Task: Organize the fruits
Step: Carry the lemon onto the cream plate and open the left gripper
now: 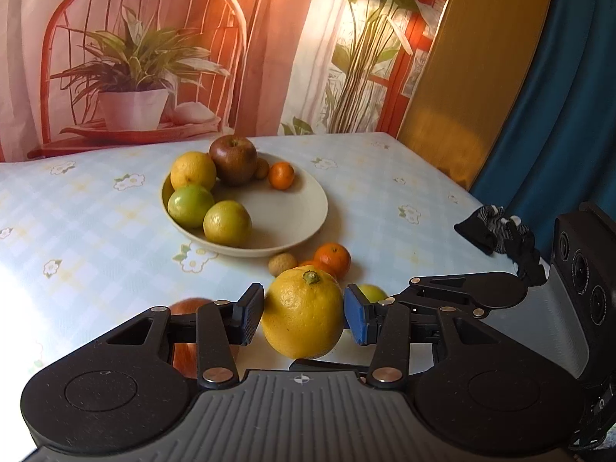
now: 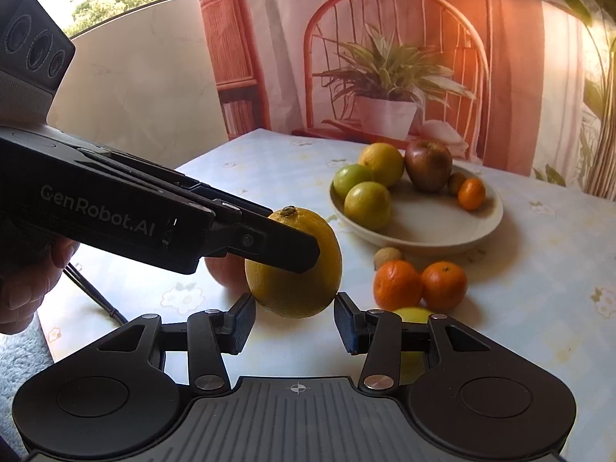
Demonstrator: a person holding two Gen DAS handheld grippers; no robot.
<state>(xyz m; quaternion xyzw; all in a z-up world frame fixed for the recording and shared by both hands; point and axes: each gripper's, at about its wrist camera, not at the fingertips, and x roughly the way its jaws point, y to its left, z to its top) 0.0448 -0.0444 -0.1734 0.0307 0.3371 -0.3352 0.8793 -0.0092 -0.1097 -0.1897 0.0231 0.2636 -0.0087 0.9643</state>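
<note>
Left wrist view: my left tongs [image 1: 304,313] are clamped on a yellow lemon [image 1: 302,313], one pad on each side, stem end up, fruit lifted clear of the table [image 1: 96,231]. Past it I see the cream bowl [image 1: 300,208] holding an apple [image 1: 233,159], a yellow citrus, two green ones and a small mandarin [image 1: 281,175]. Loose on the cloth just behind the lemon: two mandarins, a small brown fruit, a bit of green fruit by the right pad. A dark glove [image 1: 496,233] lies at the table's right edge; the right wrist view does not show it.

Right wrist view: this one gives the side of the left tongs, finger pressed flat on the lemon [image 2: 294,265], and the hand [image 2: 27,285] holding them. My right tongs [image 2: 294,325] stand apart with nothing in them; the lemon hangs just ahead of and above the gap, not touching either pad. Something reddish sits behind the lemon, possibly another apple, mostly hidden. Bowl [image 2: 442,244] lies beyond, up and to the right, well apart from the lemon
</note>
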